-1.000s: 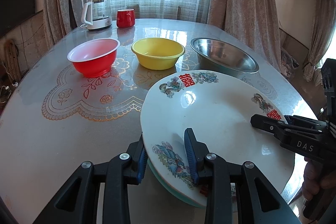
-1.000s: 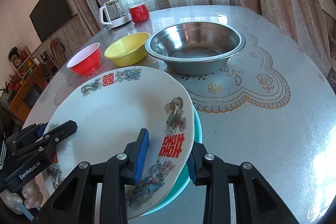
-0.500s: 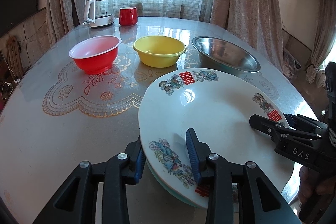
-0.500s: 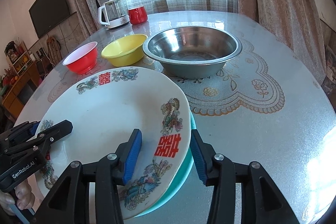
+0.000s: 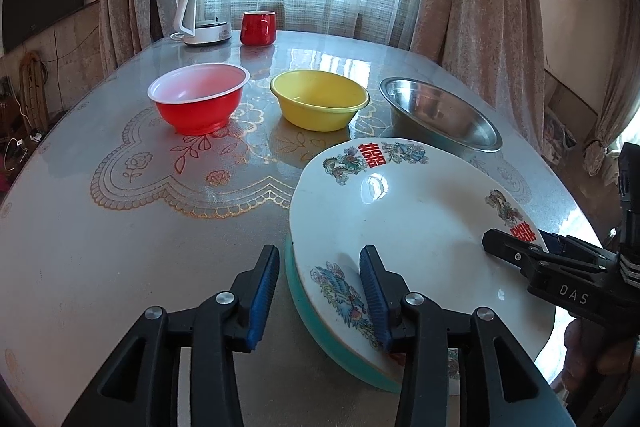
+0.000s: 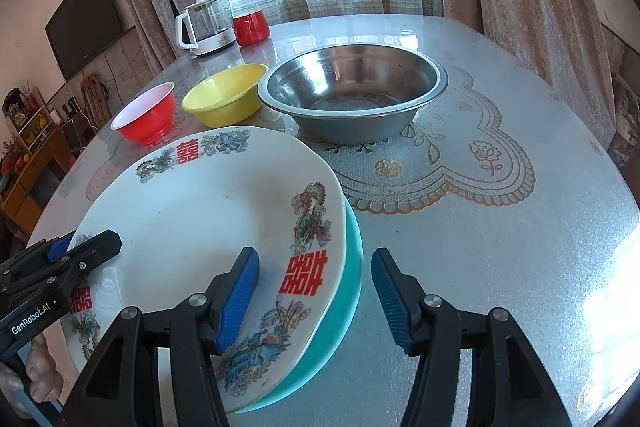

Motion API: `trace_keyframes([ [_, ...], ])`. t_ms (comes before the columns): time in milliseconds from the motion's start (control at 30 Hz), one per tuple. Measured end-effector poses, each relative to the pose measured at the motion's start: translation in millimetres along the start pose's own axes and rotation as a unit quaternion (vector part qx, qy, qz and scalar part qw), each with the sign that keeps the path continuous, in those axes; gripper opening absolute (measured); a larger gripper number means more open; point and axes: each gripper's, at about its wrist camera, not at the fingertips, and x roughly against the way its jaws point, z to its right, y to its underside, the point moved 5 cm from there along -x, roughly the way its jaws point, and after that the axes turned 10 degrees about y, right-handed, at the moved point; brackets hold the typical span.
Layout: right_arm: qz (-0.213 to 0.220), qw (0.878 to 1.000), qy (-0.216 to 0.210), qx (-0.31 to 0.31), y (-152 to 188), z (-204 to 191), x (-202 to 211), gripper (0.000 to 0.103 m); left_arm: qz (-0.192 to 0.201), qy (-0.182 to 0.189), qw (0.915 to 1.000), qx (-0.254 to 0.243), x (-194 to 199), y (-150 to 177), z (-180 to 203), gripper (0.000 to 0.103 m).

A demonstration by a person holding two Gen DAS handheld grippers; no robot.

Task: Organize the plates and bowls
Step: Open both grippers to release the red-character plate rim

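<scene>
Claws L (image 5: 318,291) & R (image 6: 316,301) open astride plate (image 5: 412,223); TV (image 6: 86,23) only in R view.

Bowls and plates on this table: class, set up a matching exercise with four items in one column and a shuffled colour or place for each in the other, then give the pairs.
Column A
1. plastic bowl with white inside
2. steel bowl
3. decorated plate
4. bottom plate

Column B
a. teal, lowest in the stack
b. red outside
c. white, on top of the stack
d. silver, right end of the bowl row

Pairs: 1-b, 2-d, 3-c, 4-a
</scene>
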Motion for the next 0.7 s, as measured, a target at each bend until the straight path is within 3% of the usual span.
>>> trace_keyframes([
  [433, 0.034, 0.999, 0.028, 0.002, -11.2, 5.9, 11.9, 0.059, 0.016, 0.003, 0.9997, 0.019, 12.0, -2.3, -9.1, 0.046],
  [567, 0.047, 0.998, 0.03, 0.009, -13.3, 2.2, 16.0, 0.059, 0.024, 0.011, 0.9985, 0.047, 16.0, -2.6, -18.1, 0.046],
  [700, 0.032, 0.998, 0.034, 0.032, -7.4, -5.8, 6.1, 0.059, 0.04, -0.009, 0.9978, 0.052, 22.9, -6.6, -22.1, 0.044],
])
